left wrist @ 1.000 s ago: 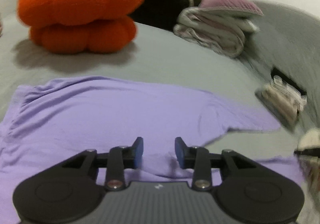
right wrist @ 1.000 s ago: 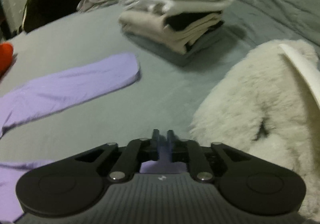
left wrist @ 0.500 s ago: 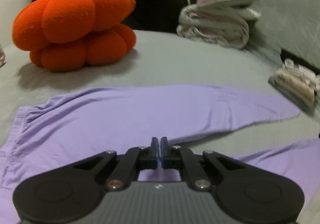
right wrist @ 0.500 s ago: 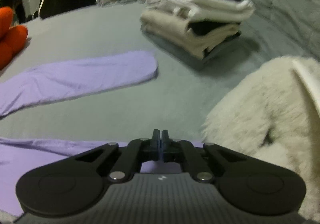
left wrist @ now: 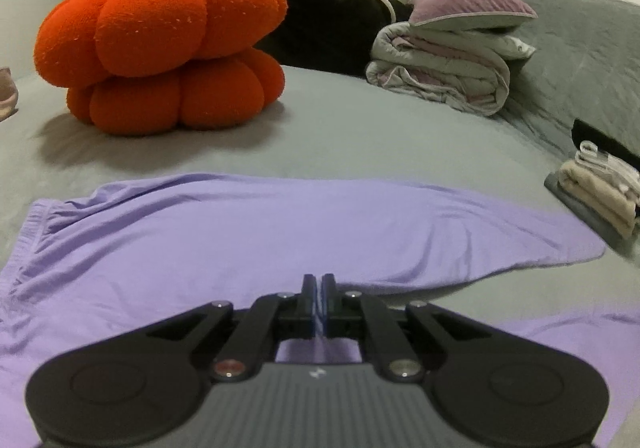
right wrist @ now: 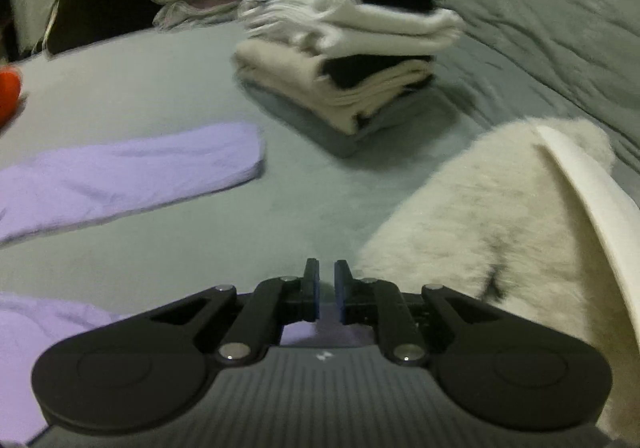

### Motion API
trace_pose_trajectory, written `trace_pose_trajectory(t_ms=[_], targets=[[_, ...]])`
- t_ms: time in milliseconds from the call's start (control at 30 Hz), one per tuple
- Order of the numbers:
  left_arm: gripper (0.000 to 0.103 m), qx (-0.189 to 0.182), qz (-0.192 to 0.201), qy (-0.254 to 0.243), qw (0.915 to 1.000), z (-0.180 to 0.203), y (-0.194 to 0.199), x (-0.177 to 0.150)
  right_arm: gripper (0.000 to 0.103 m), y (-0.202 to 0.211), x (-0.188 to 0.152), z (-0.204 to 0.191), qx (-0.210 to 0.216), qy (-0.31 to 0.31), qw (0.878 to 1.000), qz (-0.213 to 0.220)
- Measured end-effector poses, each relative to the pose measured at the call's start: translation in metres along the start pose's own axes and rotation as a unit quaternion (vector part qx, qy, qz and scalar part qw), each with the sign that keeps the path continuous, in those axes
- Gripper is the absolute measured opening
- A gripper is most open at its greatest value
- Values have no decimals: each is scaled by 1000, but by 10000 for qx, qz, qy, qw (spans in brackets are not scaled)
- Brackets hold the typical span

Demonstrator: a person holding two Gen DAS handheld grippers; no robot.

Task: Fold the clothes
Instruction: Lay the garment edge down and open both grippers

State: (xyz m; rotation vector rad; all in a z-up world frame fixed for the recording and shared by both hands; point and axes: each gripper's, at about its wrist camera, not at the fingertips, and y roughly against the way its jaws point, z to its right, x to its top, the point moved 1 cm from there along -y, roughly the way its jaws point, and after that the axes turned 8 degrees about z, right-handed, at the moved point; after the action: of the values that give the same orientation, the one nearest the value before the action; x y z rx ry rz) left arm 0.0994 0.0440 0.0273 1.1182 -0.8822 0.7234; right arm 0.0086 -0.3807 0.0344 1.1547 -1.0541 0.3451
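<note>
Purple trousers (left wrist: 248,240) lie spread on the grey bed; one leg stretches to the right, the waistband is at the left. My left gripper (left wrist: 319,298) is shut on a pinch of the purple fabric near the crotch. In the right wrist view the far leg's end (right wrist: 132,172) lies flat, and the near leg (right wrist: 44,332) runs under my right gripper (right wrist: 327,290). The right jaws stand slightly apart with a narrow gap; purple fabric shows below them.
An orange pumpkin plush (left wrist: 160,48) and a black plush (left wrist: 328,24) sit at the back. A rolled quilt with a pillow (left wrist: 452,60) lies back right. A stack of folded clothes (right wrist: 348,64) is ahead of the right gripper. A white fluffy toy (right wrist: 504,216) is close on its right.
My left gripper closed on the purple fabric and stays shut. My right gripper was shut on the near trouser leg and its jaws have now parted slightly.
</note>
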Motion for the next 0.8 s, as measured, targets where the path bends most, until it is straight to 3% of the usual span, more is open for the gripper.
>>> trace_pose_trajectory(t_ms=[133, 200, 267, 333, 400, 467, 533, 600, 700, 800], targets=[[2, 46, -7, 9, 10000, 0, -2, -1, 14, 2, -2, 1, 381, -137, 9991, -125], [2, 44, -52, -45, 10000, 2, -3, -3, 14, -6, -8, -13, 495, 233, 9976, -425], [2, 3, -124, -110, 9999, 4, -5, -5, 10, -9, -12, -24, 323, 597, 9966, -477], [3, -38, -254, -166, 9995, 5, -7, -7, 0, -11, -9, -23, 55, 583, 9972, -462], [4, -37, -366, -162, 9992, 5, -9, -7, 2, -13, -10, -22, -252, 729, 9962, -393], [7, -66, -408, 19, 9991, -2, -6, -3, 3, -13, -12, -20, -325, 773, 9958, -372], [18, -66, -377, 303, 9988, -14, -3, 3, 5, -12, -12, -19, -345, 748, 9961, -319], [31, -60, -333, 603, 9976, -28, 2, 9, 16, -9, -9, -19, -305, 691, 9969, -231], [33, -12, -276, 1053, 9941, -49, 7, 18, 16, -2, -3, -25, -308, 692, 9971, -66], [33, 286, -296, 1405, 9892, -75, 10, 21, 17, 1, 3, -31, -250, 686, 9973, 53]])
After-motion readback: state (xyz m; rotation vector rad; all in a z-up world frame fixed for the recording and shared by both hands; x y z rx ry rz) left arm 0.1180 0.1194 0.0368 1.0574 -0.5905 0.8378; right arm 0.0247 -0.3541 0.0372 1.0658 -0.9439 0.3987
